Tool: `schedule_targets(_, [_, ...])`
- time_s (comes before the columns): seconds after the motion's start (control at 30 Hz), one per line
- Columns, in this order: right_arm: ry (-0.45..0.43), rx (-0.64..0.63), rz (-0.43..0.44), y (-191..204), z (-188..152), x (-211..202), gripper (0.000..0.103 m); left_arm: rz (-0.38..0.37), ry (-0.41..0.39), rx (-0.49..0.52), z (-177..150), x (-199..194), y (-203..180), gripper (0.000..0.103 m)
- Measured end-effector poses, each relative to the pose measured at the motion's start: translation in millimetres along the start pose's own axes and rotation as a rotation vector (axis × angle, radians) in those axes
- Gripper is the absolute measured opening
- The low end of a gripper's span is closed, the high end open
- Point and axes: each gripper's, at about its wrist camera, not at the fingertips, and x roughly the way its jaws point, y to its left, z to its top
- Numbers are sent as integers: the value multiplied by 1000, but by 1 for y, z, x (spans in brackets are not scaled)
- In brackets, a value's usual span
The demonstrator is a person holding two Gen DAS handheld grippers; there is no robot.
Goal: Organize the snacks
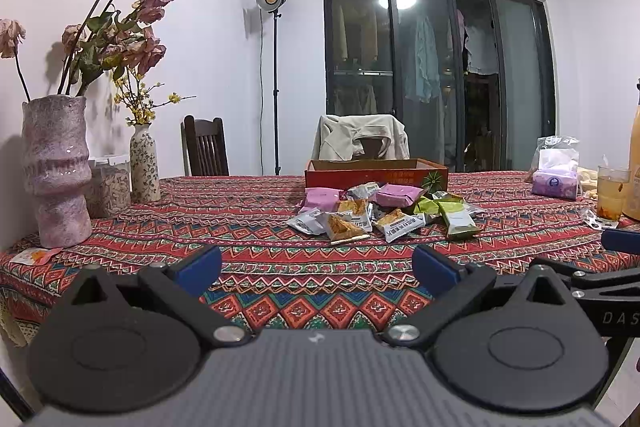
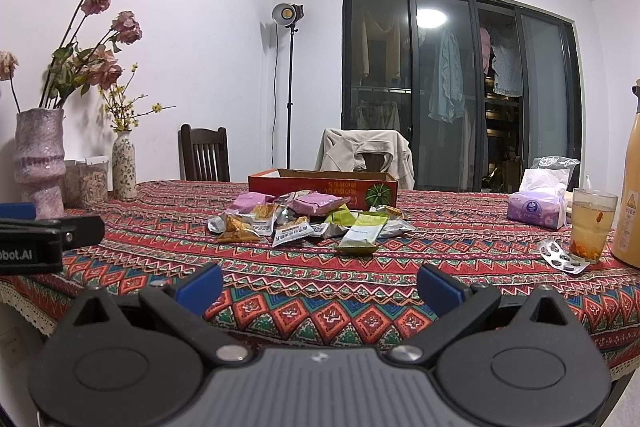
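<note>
Both the left tool (image 1: 316,269) and the right tool (image 2: 320,285) hover spread and empty over the near edge of the surface (image 1: 280,291), well apart from the snack packets (image 1: 384,209) heaped loosely just in front of the open red box (image 1: 376,173). The packets overlap and look slick, so a pinch may well slide off, drag neighbours along, or nudge the glass (image 2: 592,227) and blister pack (image 2: 562,255) standing near the right

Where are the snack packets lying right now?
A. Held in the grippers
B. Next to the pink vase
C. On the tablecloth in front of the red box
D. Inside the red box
C: the snack packets lie heaped on the tablecloth just in front of the red box; both grippers are open and empty.
</note>
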Motion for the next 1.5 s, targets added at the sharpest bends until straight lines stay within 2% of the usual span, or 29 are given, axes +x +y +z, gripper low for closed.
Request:
schedule_targets(0.5, [1,1,2,0,3,1,103,1,4,6,-1,1,0,103])
schedule_targets(0.63, [3,4,13,-3,8,4,103,6,-9,25,7,10,0,103])
schedule_targets(0.97, [-30,20,-34,-40,43,43,103,43,43,10,27,71,1,103])
schedule_targets(1.07, [-21,27,-42,-49,50,59,103,50,80,-2,31,92,3,103])
schedule_targets(1.27, [47,47,4,-61,61,109,103,13,176,-41,42,148,2,103])
schedule_targets(1.5, [122,0,70,-54,76,173,99,-42,240,-52,48,222,-13,102])
